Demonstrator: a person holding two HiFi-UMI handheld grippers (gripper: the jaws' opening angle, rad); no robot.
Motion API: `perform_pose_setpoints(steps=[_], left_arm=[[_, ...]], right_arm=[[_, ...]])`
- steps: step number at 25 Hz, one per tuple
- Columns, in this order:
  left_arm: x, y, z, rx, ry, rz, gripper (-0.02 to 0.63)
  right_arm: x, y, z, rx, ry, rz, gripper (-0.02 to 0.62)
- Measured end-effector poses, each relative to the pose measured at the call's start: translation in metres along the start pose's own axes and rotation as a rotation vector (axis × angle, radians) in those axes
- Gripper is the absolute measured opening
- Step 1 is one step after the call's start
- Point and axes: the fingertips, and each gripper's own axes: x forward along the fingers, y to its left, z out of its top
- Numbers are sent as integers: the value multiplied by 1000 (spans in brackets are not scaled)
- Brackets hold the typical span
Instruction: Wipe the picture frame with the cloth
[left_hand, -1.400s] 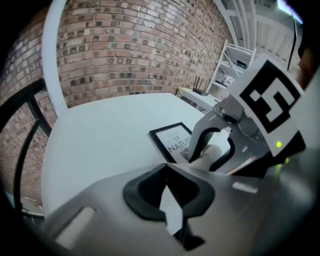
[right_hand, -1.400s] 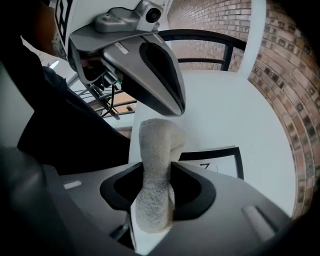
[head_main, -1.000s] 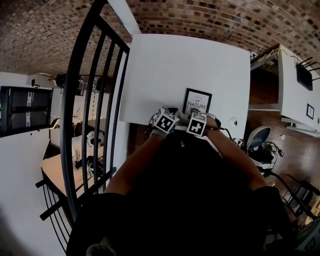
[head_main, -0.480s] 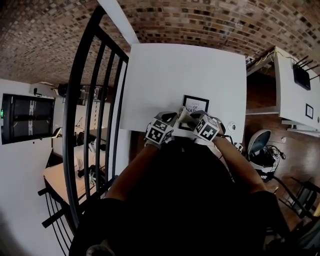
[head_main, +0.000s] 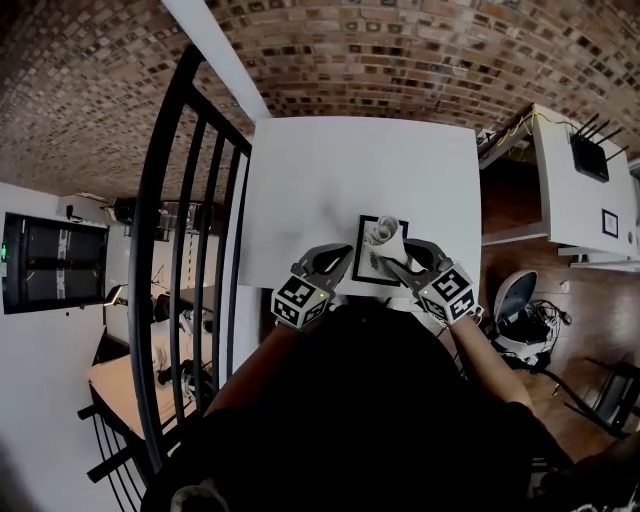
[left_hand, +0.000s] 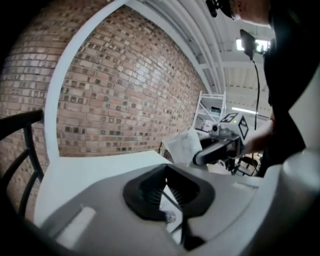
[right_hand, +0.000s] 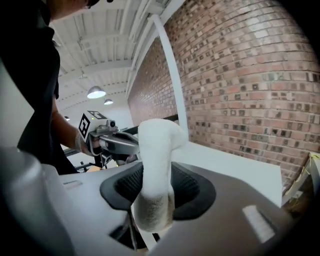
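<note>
Head view: picture frame (head_main: 370, 266) sits at the 6 o'clock edge of the white table (head_main: 330, 170), close to the person, between the two grippers. We can't tell whether it lies flat or is tipped up.

Left gripper (head_main: 340, 260) comes in at the frame's 8 o'clock side. In the left gripper view its jaws have closed down to a narrow V with the frame's thin black edge and printed sheet (left_hand: 169, 214) in the gap. We read that as clamped on the frame edge, steadying it.

Right gripper (head_main: 397, 262) is at the frame's 4 o'clock. In its own view the jaws are pinched on a white cloth (right_hand: 155, 170), which stands up as a fat roll past the jaw tips. From above, the cloth (head_main: 381, 232) covers the frame's 12 o'clock end. Touching or just above it: unclear.

Handling, our judgement:
- Frame: light, stiff, thin; glazing likely, so fragile and slick. It will probably skate on the smooth table if pushed.
- Hold it by the border only, as the left jaws do, not on the face. Moderate squeeze.
- Cloth: soft and floppy, bunches easily. The low grip leaves a loose wad to drag across.
- Wipe with light pressure towards the held 8 o'clock side so the frame doesn't twist out.
</note>
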Motion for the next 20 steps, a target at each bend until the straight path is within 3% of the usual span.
perform_pose_setpoints(steps=[6,10,20], left_arm=[[-2,-29,56,94,-161,-29,2],[-9,-42,92,105,-254,-54,2],[0,-45,97,77,-238,-88,2]], right_arm=[[-35,4,42,-19,-153,-64,164],[-54,11,71,-24,-281,-65,165],[-67,18,93,-70,-347,-52,164]])
